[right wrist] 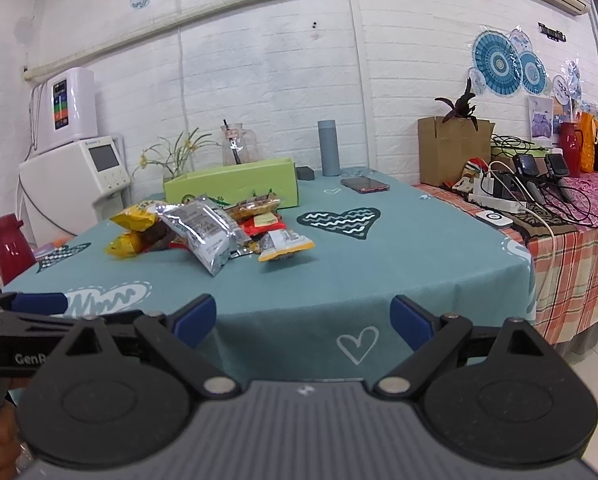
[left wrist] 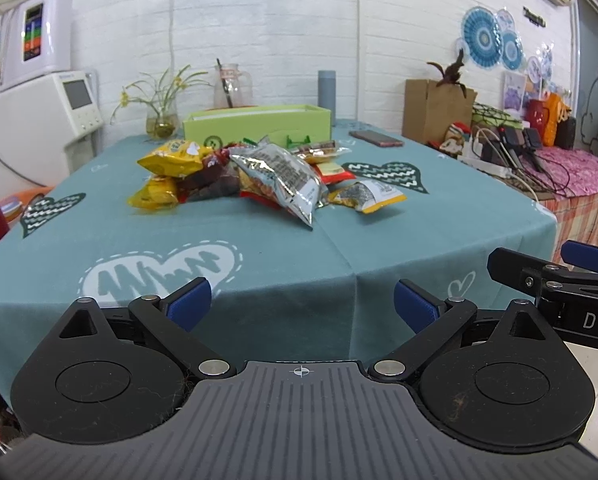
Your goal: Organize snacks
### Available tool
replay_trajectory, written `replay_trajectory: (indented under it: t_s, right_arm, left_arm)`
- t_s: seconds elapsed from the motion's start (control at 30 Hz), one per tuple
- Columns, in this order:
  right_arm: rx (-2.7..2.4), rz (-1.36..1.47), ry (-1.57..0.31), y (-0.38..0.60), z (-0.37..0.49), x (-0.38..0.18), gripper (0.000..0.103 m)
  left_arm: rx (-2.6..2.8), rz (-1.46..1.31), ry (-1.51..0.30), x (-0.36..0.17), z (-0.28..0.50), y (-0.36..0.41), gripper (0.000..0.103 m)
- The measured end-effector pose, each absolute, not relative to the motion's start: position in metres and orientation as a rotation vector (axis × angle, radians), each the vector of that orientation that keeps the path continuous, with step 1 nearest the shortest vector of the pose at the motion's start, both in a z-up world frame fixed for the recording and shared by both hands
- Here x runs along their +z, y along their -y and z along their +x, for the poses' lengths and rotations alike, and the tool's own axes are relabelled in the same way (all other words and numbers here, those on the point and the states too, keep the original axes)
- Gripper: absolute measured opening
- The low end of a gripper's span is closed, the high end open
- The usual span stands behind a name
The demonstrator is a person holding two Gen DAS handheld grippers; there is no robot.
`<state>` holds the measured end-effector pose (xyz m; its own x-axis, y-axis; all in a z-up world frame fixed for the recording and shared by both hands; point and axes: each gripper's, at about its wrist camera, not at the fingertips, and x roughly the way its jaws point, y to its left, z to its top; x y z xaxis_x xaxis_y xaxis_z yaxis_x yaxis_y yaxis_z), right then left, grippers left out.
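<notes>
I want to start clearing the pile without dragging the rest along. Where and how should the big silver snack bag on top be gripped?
Probably grip the silver bag at its flat sealed corner that sticks out toward the near table edge, coming in low from the front. That corner overhangs the teal tablecloth, clear of the yellow packets. Both the right gripper and left gripper are open and empty.

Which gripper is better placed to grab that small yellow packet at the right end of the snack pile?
Right gripper, likely: the small yellow packet lies almost straight ahead of its open jaws. Left gripper sees it off to the right.
</notes>
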<state>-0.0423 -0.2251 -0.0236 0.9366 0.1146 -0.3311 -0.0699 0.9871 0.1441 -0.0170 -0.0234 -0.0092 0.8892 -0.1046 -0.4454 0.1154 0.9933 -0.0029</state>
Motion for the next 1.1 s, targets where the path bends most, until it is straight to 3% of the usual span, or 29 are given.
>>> replay_trajectory:
  t_s: [1.1]
  right_arm:
    - [0.102,0.114,-0.364,0.2209,-0.0402,-0.026,0.092]
  left_arm:
    - [-0.102,0.02,-0.498,-0.018,-0.011,0.0235,0.089]
